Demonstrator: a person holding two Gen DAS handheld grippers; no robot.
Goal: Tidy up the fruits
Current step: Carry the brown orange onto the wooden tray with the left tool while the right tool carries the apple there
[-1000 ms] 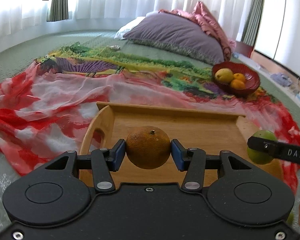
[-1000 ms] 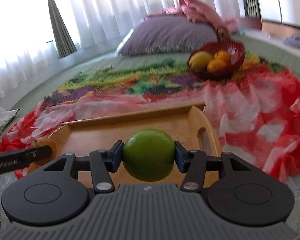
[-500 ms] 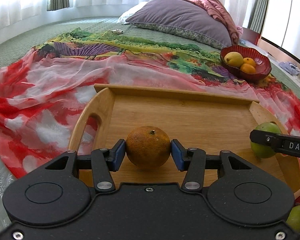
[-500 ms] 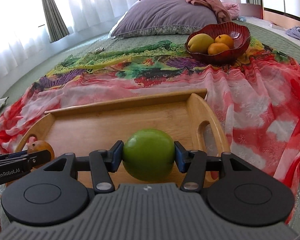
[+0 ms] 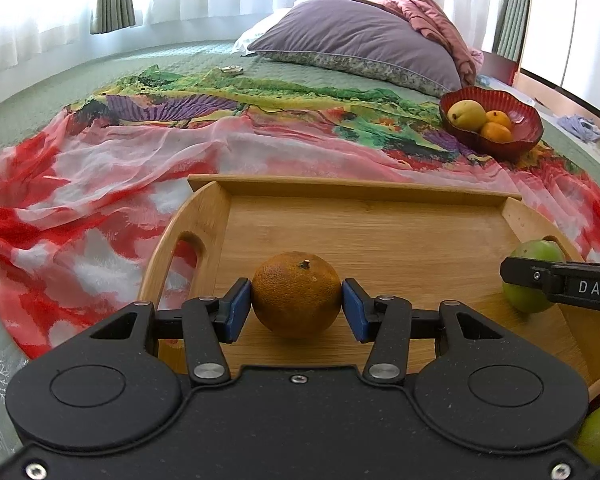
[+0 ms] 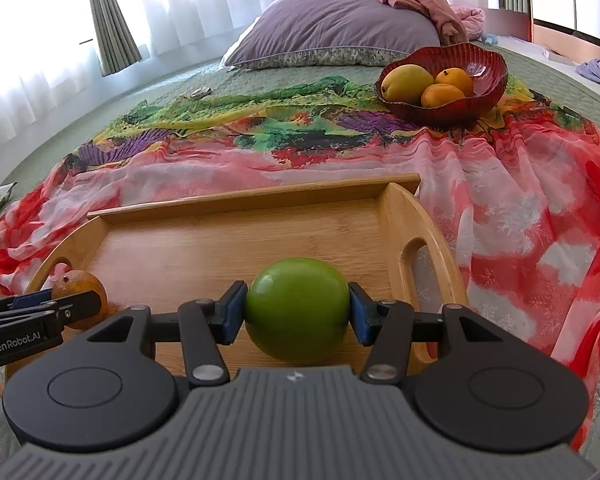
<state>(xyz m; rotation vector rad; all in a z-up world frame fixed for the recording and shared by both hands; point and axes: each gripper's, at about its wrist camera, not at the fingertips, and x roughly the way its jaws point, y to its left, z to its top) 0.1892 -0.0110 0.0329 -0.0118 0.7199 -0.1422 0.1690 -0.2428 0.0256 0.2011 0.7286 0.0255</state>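
Note:
My left gripper (image 5: 297, 304) is shut on a brownish orange (image 5: 297, 294), low over the near left part of a wooden tray (image 5: 380, 216). My right gripper (image 6: 297, 312) is shut on a green apple (image 6: 297, 316), low over the tray's (image 6: 240, 208) near right part. The apple also shows in the left wrist view (image 5: 534, 280), and the orange in the right wrist view (image 6: 80, 286). A red bowl (image 5: 528, 128) beyond the tray holds a yellow fruit (image 5: 466, 115) and two oranges (image 5: 496, 131); it also shows in the right wrist view (image 6: 488, 76).
The tray lies on a colourful scarf (image 5: 100, 184) spread over a green bed cover. A purple pillow (image 5: 356, 44) and pink cloth lie at the back. Another green fruit (image 5: 598, 434) sits at the lower right edge of the left wrist view.
Both grippers have come down and forward over the tray with their fruits still held. The tray now fills more of both views.

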